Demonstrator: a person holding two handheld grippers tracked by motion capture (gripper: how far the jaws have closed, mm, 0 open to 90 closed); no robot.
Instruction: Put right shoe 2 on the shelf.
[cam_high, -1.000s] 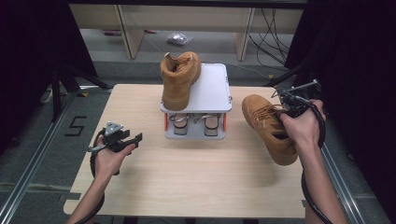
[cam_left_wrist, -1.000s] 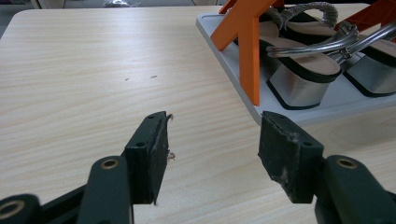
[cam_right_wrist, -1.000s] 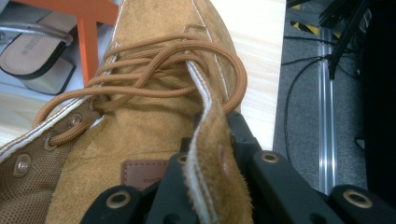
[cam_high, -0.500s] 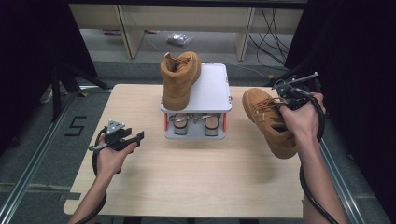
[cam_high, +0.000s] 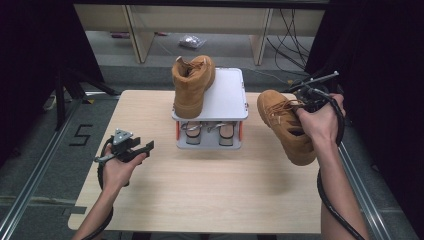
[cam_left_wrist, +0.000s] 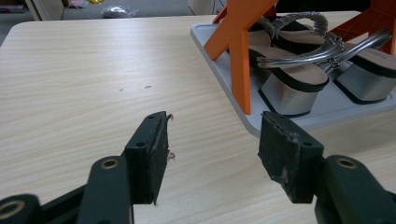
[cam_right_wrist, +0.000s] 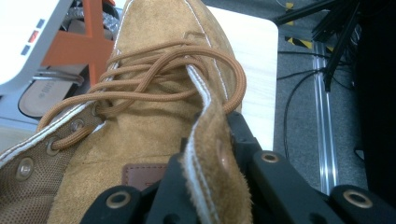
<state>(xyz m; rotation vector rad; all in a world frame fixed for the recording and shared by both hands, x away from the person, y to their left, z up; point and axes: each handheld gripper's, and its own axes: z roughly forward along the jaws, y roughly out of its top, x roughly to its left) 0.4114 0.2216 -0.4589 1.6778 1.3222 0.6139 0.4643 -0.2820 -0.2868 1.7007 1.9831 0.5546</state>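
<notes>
From above, we see one tan boot (cam_high: 191, 85) already standing on the top shelf of the small grey rack (cam_high: 227, 95) at the back of the table (cam_high: 200, 190), the space beside it bare, while sandals (cam_high: 207, 132) fill the shelf below. Our right gripper (cam_high: 304, 102) holds the second boot (cam_high: 285, 125) tilted over the table's right side, just beside the rack and toe toward us; our left gripper (cam_high: 142, 148) hovers over the left of the table, well apart from the rack. In the left gripper view, we find the jaws of that gripper (cam_left_wrist: 212, 158) standing wide with nothing between them, pointed across bare wood toward the rack's base (cam_left_wrist: 289, 119) and the sandals (cam_left_wrist: 299, 77) between its orange legs (cam_left_wrist: 238, 42). In the right gripper view, the right gripper (cam_right_wrist: 212, 182) is clamped on the upper edge of the second boot (cam_right_wrist: 154, 126) by the eyelets, laces looping ahead. By our reckoning the job is half done: one boot shelved, the other gripped but yet to be set down beside it.
</notes>
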